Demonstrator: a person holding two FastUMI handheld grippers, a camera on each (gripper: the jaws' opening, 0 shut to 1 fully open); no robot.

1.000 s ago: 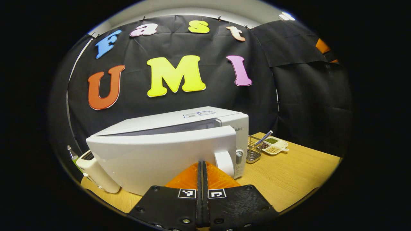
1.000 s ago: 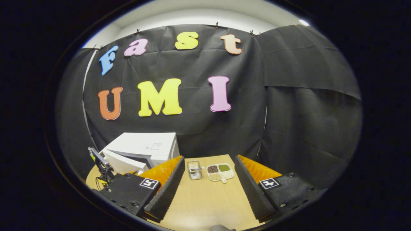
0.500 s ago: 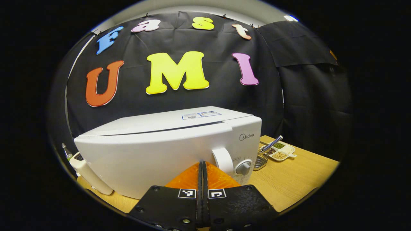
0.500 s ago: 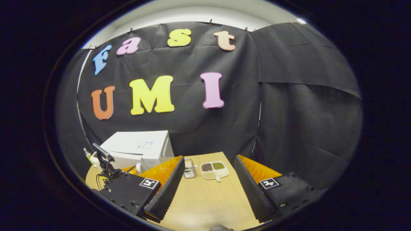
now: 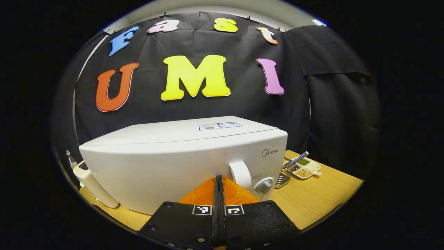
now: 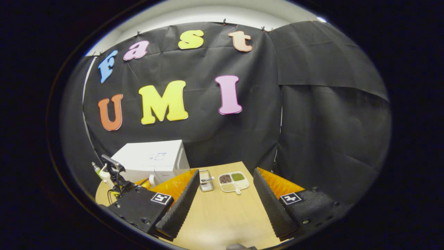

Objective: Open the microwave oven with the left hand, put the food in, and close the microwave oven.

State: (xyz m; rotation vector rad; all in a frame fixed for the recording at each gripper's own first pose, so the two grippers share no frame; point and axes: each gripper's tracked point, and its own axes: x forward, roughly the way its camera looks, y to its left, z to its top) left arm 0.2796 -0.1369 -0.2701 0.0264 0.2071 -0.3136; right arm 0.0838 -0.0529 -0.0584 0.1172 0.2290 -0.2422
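Observation:
The white microwave [image 5: 173,159] stands on the wooden table [image 5: 322,194] with its door flush against the body. My left gripper [image 5: 219,177] is shut with nothing between its fingers, and its tips rest at the door front just left of the round white handle [image 5: 240,174]. A control knob [image 5: 264,186] sits to the right of the handle. In the right gripper view the microwave [image 6: 152,161] is at the far left. My right gripper [image 6: 226,172] hangs open and empty above the table [image 6: 222,215].
A white divided dish of beans [image 5: 305,168] [image 6: 233,181] and a small metal basket [image 5: 284,173] [image 6: 206,180] sit right of the microwave. A white appliance [image 5: 92,182] and a small bottle [image 5: 70,159] stand at its left.
The microwave door, ajar a second ago, has swung flush with the body while my shut left gripper stayed against it. The right gripper's view has shifted only slightly.

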